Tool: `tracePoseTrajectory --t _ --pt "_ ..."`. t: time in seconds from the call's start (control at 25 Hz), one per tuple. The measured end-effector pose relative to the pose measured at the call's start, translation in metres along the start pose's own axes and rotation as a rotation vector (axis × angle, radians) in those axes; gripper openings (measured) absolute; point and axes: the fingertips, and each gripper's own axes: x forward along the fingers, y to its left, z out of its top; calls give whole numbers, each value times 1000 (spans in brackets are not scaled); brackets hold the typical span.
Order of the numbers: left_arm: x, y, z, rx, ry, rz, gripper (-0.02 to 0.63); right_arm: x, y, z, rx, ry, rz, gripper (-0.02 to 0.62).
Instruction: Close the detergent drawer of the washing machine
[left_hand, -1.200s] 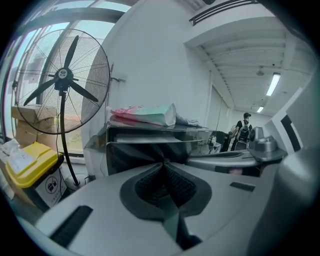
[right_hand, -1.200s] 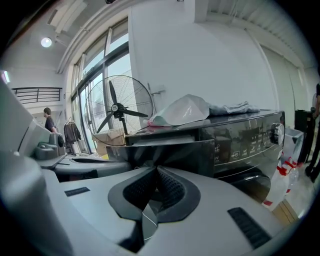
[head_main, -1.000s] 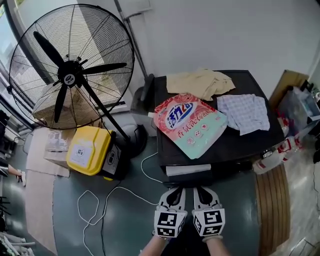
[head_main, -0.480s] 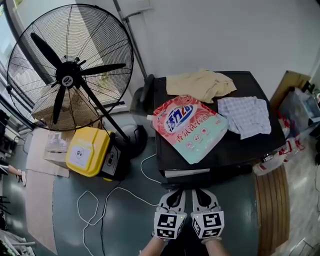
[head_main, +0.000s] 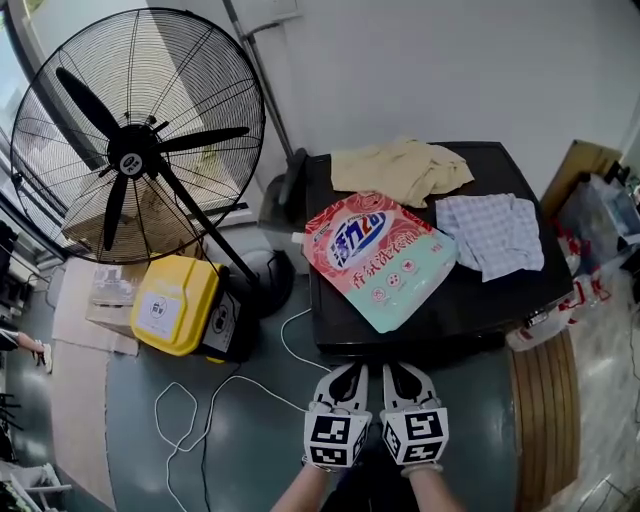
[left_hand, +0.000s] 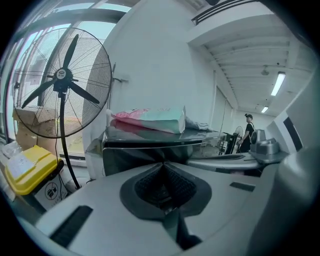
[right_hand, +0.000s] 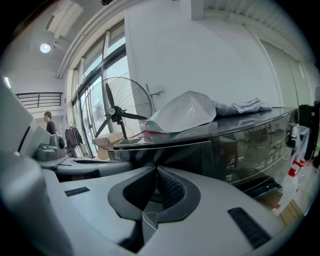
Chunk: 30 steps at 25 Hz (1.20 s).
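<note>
The black washing machine (head_main: 450, 305) stands straight ahead, and from above no drawer sticks out past its front edge. My left gripper (head_main: 352, 371) and right gripper (head_main: 398, 369) sit side by side, tips at that front edge near its left corner. Both are shut with nothing between the jaws. In the left gripper view the left gripper (left_hand: 162, 165) points at the dark glossy front panel (left_hand: 135, 150) close ahead. In the right gripper view the right gripper (right_hand: 156, 168) faces that front panel (right_hand: 175, 155), which looks flush. I cannot tell whether the tips touch it.
On the machine's lid lie a pink-and-green detergent bag (head_main: 378, 252), a beige cloth (head_main: 402, 166) and a checked cloth (head_main: 492, 232). A large standing fan (head_main: 135, 140) is at the left, a yellow box (head_main: 176, 303) and white cables (head_main: 205, 415) on the floor. A wooden board (head_main: 545, 420) is at the right.
The white drawer strip jutting from the machine's front edge has shrunk and is gone from sight. Both grippers have moved forward toward the machine.
</note>
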Motion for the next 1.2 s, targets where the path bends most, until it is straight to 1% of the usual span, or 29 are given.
tracePoseTrajectory --t 0.52,0.76,1.2 --pt "4 1 -5 3 -14 -4 17 3 -1 1 9 -27 -2 27" --pt "6 0 1 7 -23 -3 15 4 -2 2 9 -33 4 26" --pt "8 -1 -1 -16 -25 -10 15 5 -2 2 20 -37 18 26"
